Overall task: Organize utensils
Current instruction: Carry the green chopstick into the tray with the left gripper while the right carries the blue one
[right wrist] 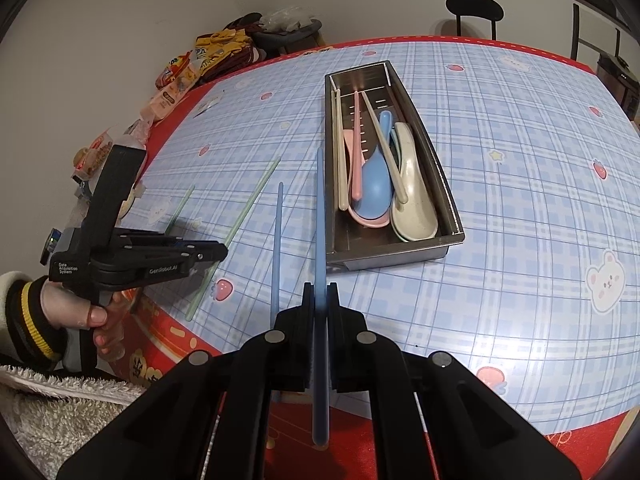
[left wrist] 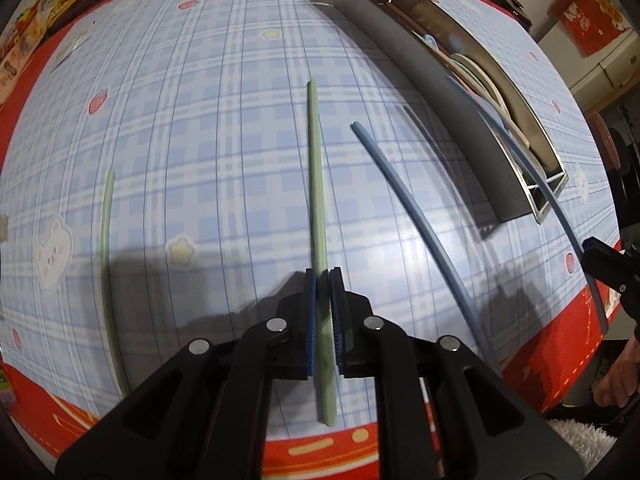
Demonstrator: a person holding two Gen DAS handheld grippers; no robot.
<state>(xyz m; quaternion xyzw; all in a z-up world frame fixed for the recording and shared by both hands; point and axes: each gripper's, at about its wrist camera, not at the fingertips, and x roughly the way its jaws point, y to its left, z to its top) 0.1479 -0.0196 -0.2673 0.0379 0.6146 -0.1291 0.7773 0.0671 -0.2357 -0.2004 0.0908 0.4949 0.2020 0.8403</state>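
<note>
The right gripper (right wrist: 320,292) is closed on a blue chopstick (right wrist: 319,216), held near its lower third. The stick's long axis runs nearly straight up the right wrist frame, and its tip ends just beside the lower left corner of the steel tray (right wrist: 450,240), on the outer side of the left wall. The tray is long and narrow, with almost the same direction as the stick, so I judge the coming move turns on a small shift to the right of frame, w/ the tip lifted over the wall. The tray already holds spoons and some chopsticks.

The left gripper (left wrist: 323,276) is closed too, on a green chopstick (left wrist: 315,168) that points up the center of the left wrist frame; whether this stick is lifted or touches the cloth I cannot tell. The tray (left wrist: 420,92) lies far to the upper right there, so the right hand is the nearer one.

On the tablecloth (right wrist: 520,160), a second blue chopstick (right wrist: 277,240) lies left of the held one, approx. parallel. A second green chopstick (left wrist: 105,264) lies at the left of the left wrist frame.

Pose: right gripper tilts down toward the table; left gripper points steeply down, held by a hand (right wrist: 80,308) w/ a striped cuff at lower left of the right wrist frame.
</note>
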